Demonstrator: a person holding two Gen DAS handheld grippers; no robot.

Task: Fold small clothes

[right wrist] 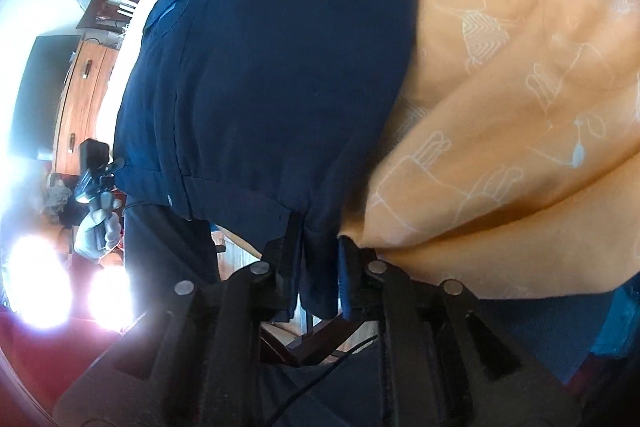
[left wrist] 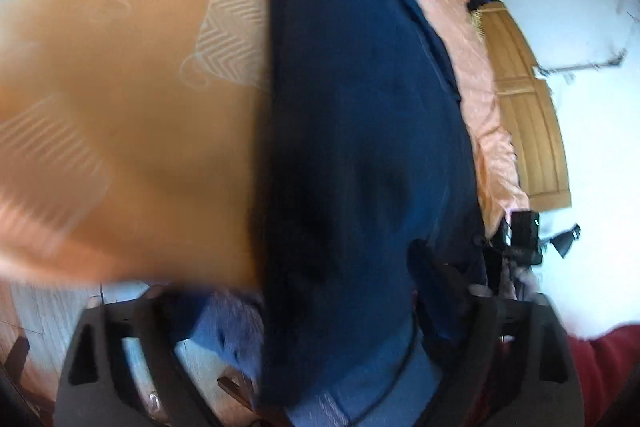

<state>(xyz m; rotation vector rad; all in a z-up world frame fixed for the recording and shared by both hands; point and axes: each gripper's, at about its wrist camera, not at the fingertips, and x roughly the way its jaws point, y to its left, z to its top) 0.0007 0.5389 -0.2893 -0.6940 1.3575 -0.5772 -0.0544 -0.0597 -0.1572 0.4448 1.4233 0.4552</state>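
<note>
Between right hand-held gripper (right wrist: 318,267) fingers: navy garment (right wrist: 272,67).

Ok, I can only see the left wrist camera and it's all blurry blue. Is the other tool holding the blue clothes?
Observer: Yes, the right tool is pinched shut on the navy garment's hem.
Operator: What's way behind it?
Observer: A dark screen next to a wooden cabinet.
Operator: Can you see my tool from there?
Observer: Yes, the left tool is by the garment's far corner, held in a pale gloved hand.
</note>
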